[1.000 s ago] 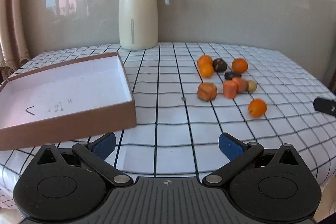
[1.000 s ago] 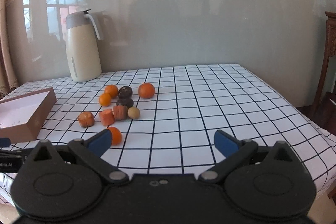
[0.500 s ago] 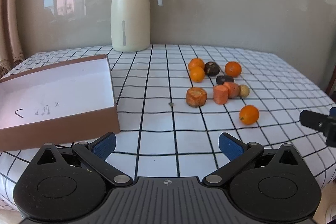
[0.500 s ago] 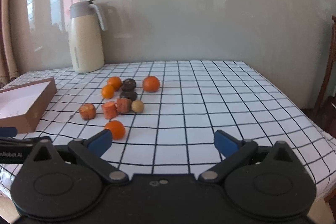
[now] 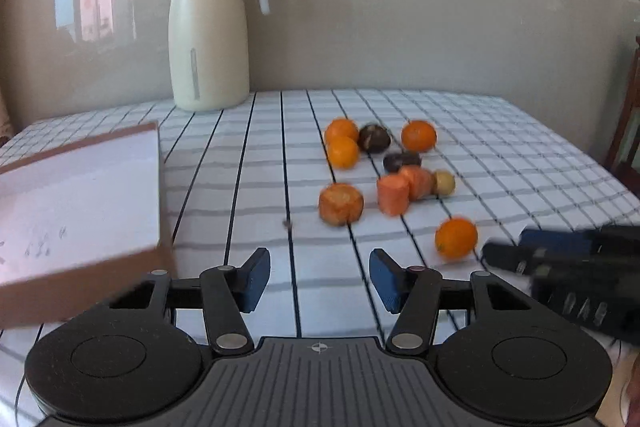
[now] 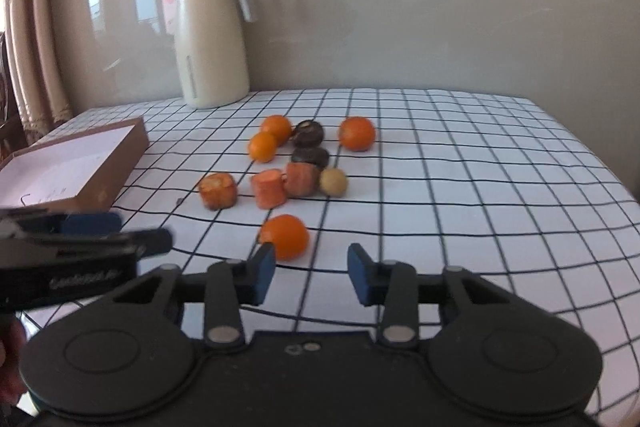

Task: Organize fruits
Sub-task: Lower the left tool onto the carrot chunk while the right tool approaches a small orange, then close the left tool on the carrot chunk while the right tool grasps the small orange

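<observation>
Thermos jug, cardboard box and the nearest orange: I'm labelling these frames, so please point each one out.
Thermos jug (image 5: pixel 208 43): left wrist view, middle of its cream body.
Cardboard box (image 6: pixel 120 163): right wrist view, its brown side wall.
Nearest orange (image 6: pixel 286 235): right wrist view, centre of its peel.

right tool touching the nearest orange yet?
Apart. In the right wrist view the right tool is closing on nothing; the nearest orange lies beyond its fingertips.

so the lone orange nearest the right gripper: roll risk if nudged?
Likely yes: the orange looks round and sits free on the flat checked cloth. Its skin seems smooth, so pads may slip. Probably firm enough to grip.
</observation>
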Demonstrator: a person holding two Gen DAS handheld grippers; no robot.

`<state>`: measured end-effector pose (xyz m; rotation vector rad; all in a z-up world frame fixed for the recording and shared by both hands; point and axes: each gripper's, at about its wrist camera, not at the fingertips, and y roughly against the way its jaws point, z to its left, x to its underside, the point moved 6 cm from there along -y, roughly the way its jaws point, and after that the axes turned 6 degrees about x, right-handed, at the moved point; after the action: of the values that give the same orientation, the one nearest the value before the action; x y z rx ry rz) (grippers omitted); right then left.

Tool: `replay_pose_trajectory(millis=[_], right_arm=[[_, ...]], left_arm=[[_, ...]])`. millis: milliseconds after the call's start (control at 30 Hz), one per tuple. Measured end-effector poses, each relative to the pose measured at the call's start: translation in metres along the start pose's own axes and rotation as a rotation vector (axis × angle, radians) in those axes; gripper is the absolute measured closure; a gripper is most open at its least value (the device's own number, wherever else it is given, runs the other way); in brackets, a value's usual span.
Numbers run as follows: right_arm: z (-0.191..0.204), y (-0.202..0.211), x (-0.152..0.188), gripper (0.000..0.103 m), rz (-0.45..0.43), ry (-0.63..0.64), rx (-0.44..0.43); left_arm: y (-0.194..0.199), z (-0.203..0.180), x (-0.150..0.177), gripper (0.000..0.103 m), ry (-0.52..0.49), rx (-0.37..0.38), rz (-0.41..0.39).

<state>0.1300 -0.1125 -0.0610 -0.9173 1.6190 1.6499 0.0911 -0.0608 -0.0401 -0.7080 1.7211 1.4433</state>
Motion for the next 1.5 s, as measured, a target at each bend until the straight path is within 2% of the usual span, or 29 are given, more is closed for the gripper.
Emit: replay_pose_trajectory(millis=[267,367,633,867,1100,1233,1500], right_arm=[[0.017,-0.022,-0.008,0.080,0.009,0.064,-0.008],[0.018,-0.027,-0.010,0.080,0.011,0.067,-0.011],[0.022,-0.034,-0.012,0.079,0.018,0.074,-0.016],[0.022,-0.038,-0.012,0.076,0.027,0.066,-0.019],[0.023,-0.041,-0.011,0.081,0.046,0.057,-0.039],[0.012,-0.038,-0.015,0.081,0.022,0.029,0.002],[-0.017,-0.037,-0.017,0.081,0.012,-0.027,0.061]], left_arm=[[-0.036,-0.001,-0.020,0.047,0.002,0.003,-0.004],[-0.047,-0.006,-0.023,0.054,-0.003,0.012,0.012],[-0.069,-0.007,-0.026,0.054,0.016,0.024,0.050],[-0.081,-0.008,-0.026,0.055,0.014,0.015,0.070],[-0.083,-0.014,-0.025,0.057,-0.029,-0.003,0.058],[-0.084,-0.013,-0.027,0.057,-0.010,0.014,0.058],[-0.087,-0.016,-0.027,0.057,-0.026,-0.009,0.050]])
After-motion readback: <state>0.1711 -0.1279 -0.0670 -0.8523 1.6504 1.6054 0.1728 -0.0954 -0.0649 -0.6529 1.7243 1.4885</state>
